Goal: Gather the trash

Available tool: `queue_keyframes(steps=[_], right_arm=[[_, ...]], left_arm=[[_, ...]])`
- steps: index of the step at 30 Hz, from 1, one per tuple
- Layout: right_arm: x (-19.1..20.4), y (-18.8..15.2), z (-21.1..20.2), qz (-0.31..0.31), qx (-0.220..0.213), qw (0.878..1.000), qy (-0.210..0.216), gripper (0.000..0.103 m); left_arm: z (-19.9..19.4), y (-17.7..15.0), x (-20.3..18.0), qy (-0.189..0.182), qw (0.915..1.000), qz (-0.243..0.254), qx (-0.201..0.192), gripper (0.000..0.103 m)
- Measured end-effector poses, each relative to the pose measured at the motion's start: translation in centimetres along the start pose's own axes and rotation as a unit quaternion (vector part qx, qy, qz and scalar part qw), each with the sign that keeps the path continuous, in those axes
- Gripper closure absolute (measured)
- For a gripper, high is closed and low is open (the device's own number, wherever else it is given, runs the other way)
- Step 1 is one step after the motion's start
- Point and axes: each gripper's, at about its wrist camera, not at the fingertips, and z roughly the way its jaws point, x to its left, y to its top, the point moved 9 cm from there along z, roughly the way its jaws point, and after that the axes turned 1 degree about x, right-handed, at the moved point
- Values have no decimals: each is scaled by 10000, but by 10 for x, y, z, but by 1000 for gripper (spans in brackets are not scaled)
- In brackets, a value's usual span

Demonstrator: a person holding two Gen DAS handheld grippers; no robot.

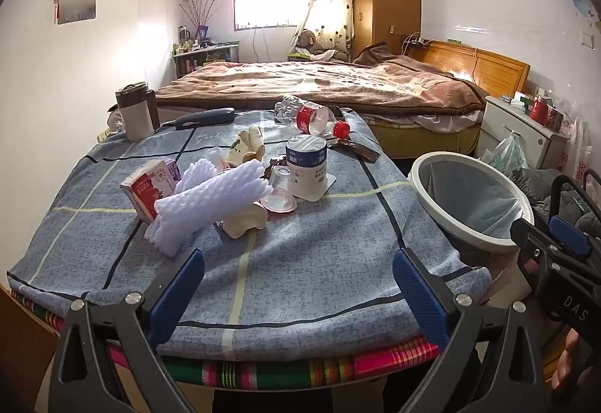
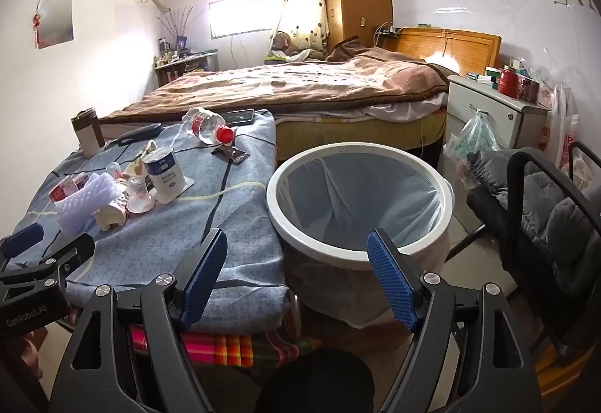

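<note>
- We saw the trash heaped mid-table (image 1: pixel 300 262): a foam net (image 1: pixel 210 200), a milk carton (image 1: pixel 148 185) and a yogurt tub (image 1: pixel 306 161), with a plastic bottle (image 1: pixel 311 118) lying behind them.
- The lined bin (image 2: pixel 358 200) stood just right of the table, against its edge.
- Small crumpled pieces behind the foam net were hard to make out.
- Our left gripper (image 1: pixel 296 291) hovered over the table's near edge, released and holding nothing.
- Our right gripper (image 2: pixel 298 281) hung spread wide before the bin's near rim.
</note>
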Motion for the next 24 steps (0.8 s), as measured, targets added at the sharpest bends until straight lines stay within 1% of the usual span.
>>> queue_keyframes(steps=[1, 2, 14, 24], right_arm=[[0, 1, -1, 99, -49, 9999, 52, 25], [0, 0, 0, 74, 15, 10000, 39, 25], [-1, 1, -3, 26, -3, 10000, 33, 25], [1, -2, 0, 29, 7, 10000, 52, 25]], left_arm=[[0, 0, 0, 3, 10000, -1, -25, 1], [-1, 0, 0, 2, 10000, -4, -34, 1], [-1, -4, 5, 29, 10000, -31, -14, 1], [0, -2, 5, 40, 10000, -41, 12, 1]])
